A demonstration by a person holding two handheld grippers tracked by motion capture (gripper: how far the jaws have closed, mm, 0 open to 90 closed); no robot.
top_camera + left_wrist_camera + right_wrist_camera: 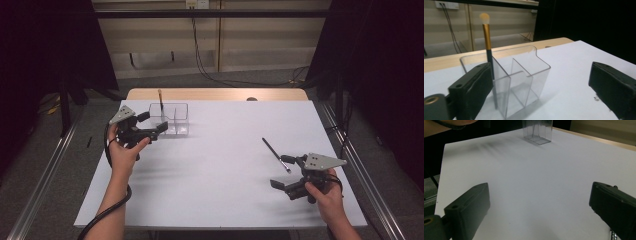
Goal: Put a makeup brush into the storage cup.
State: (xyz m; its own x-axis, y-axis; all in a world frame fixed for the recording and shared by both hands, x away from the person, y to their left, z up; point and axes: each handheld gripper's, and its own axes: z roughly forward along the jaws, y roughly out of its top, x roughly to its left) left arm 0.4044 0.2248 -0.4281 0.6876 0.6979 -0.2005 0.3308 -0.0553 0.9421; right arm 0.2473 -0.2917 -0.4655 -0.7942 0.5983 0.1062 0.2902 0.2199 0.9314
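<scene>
Partly behind the left gripper [541, 92], brush [487, 35] upright in organizer [534, 72].

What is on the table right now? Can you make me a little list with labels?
table: white tabletop
holder: clear plastic organizer with compartments, far left
brush in holder: makeup brush standing upright, bristles up, in a left compartment
brush on table: dark brush lying flat by the right gripper
left gripper: fingers open, empty, beside the organizer
right gripper: fingers open, empty, low over the table
</scene>
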